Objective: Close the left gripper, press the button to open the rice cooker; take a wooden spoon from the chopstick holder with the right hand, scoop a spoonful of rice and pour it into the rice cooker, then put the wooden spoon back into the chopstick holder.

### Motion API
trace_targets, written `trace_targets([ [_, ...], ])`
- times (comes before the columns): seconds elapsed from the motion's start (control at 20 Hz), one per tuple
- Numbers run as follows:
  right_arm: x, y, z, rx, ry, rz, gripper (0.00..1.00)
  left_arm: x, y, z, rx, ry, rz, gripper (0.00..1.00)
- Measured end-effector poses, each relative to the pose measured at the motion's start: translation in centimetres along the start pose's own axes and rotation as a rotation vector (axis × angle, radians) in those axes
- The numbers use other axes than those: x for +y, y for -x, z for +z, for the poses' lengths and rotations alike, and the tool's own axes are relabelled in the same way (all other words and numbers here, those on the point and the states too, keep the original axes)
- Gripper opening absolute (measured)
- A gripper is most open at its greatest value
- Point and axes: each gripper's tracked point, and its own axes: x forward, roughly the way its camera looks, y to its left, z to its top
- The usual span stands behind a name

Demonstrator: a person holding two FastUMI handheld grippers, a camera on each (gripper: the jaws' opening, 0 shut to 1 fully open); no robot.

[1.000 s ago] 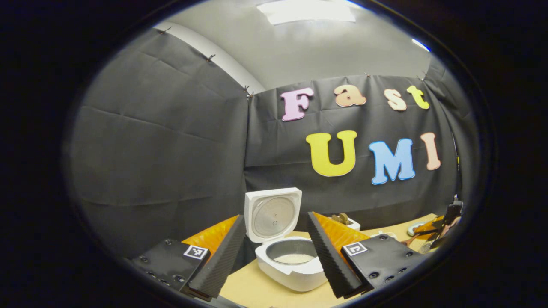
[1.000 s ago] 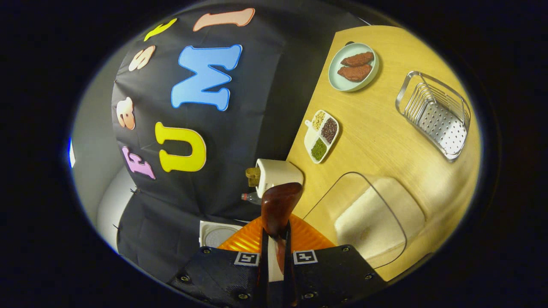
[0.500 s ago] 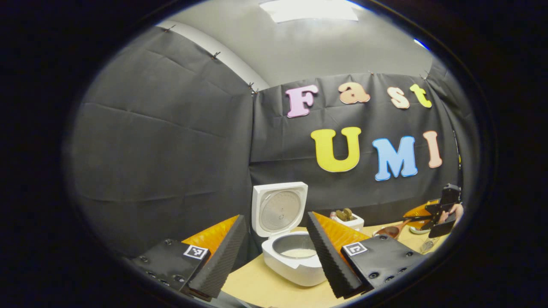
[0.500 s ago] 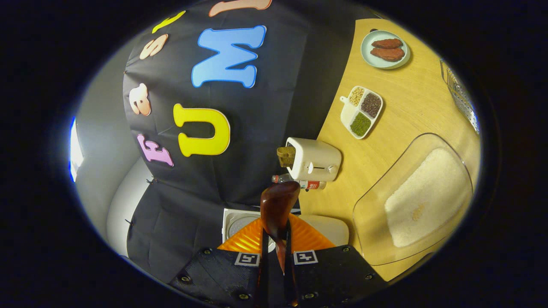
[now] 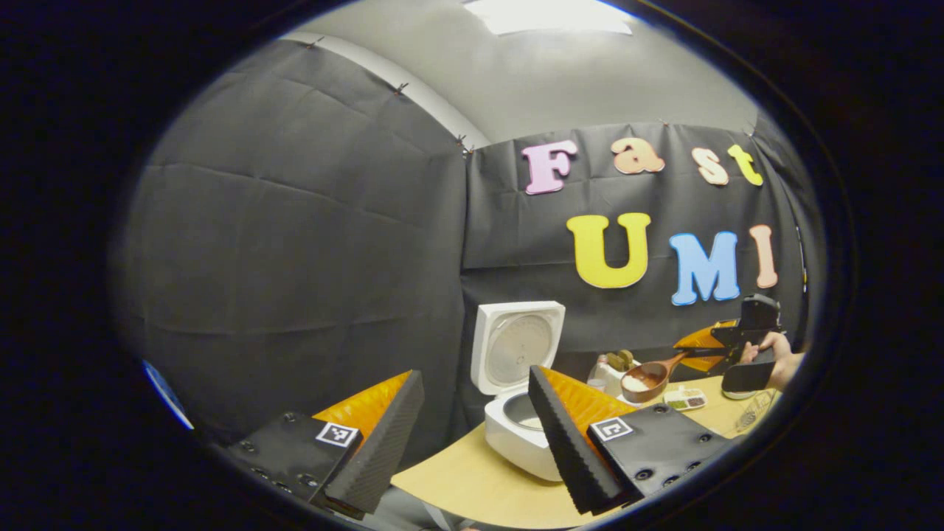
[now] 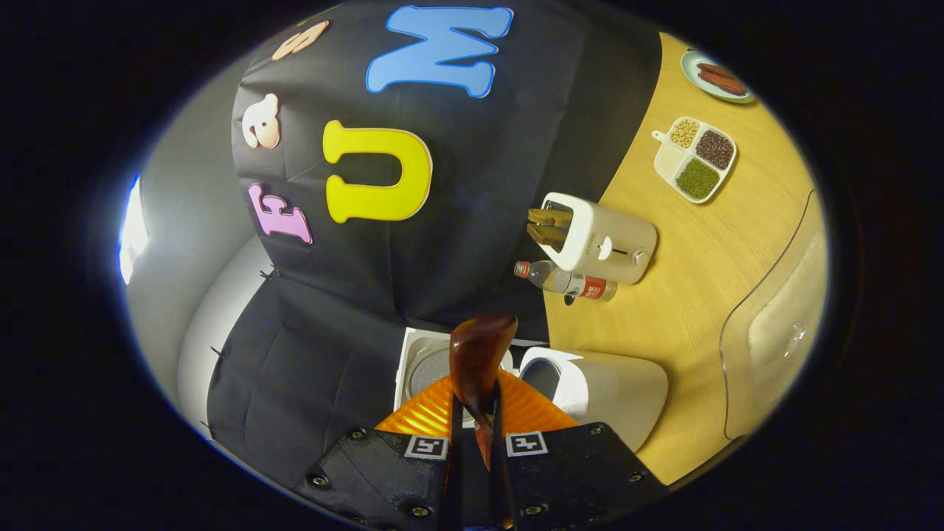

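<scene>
The white rice cooker [image 5: 516,436] stands on the table with its lid [image 5: 518,345] up; in the right gripper view its body [image 6: 605,383] lies just beyond my fingers. My left gripper [image 5: 473,375] is open and holds nothing, its right finger overlapping the cooker in the left gripper view. My right gripper [image 6: 474,424] is shut on the handle of the wooden spoon [image 6: 479,354]. In the left gripper view that spoon [image 5: 647,380] carries white rice in its bowl, level and to the right of the cooker. The right gripper [image 5: 737,345] and a hand [image 5: 778,363] hold it.
A white toaster [image 6: 601,240] with bread and a lying plastic bottle [image 6: 568,280] sit at the wall behind the cooker. A divided dish of grains [image 6: 693,158], a plate [image 6: 715,74] and a clear container of rice [image 6: 782,324] stand on the wooden table [image 6: 700,258].
The right gripper has lifted the spoon with rice away from the clear container and carried it toward the open cooker. The left gripper's view has swung left; its jaws stay open.
</scene>
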Motion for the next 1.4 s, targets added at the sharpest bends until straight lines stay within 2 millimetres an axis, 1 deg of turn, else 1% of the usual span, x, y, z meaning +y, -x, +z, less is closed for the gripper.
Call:
trace_targets([
  [0.1,0.1,-1.9,-1.2,0.017,0.033,-0.008,0.14,1.4,0.5,-0.4,0.009,-0.001,0.028,0.96],
  [0.15,0.1,-2.8,-1.7,0.027,0.053,-0.013,0.14,2.2,0.7,-0.6,0.013,0.001,0.041,0.98],
  [0.3,0.0,-5.7,-3.1,0.047,0.086,-0.029,0.14,3.9,1.5,-1.3,0.03,0.009,0.074,0.97],
  [0.4,0.0,-7.4,-3.8,0.053,0.108,-0.036,0.14,4.8,1.8,-1.8,0.042,0.006,0.092,0.97],
  [0.6,-0.7,-10.6,-5.1,0.07,0.212,-0.072,0.14,6.4,3.0,-2.2,0.061,-0.005,0.122,0.97],
  [0.75,-1.4,-12.6,-6.8,0.085,0.301,-0.093,0.14,7.6,3.0,-2.7,0.075,-0.004,0.141,0.98],
  [0.85,-2.2,-13.7,-7.5,0.082,0.384,-0.122,0.14,7.9,3.1,-3.0,0.087,0.005,0.149,0.96],
  [0.95,-3.0,-14.4,-8.1,0.092,0.466,-0.157,0.14,8.0,3.3,-3.4,0.094,0.016,0.151,0.99],
  [1.1,-3.4,-14.9,-8.7,0.107,0.586,-0.179,0.14,7.9,3.4,-4.0,0.105,0.004,0.151,0.98],
  [1.4,-2.2,-15.5,-10.1,0.116,0.902,-0.155,0.14,7.6,2.8,-4.8,0.119,0.028,0.139,0.99],
])
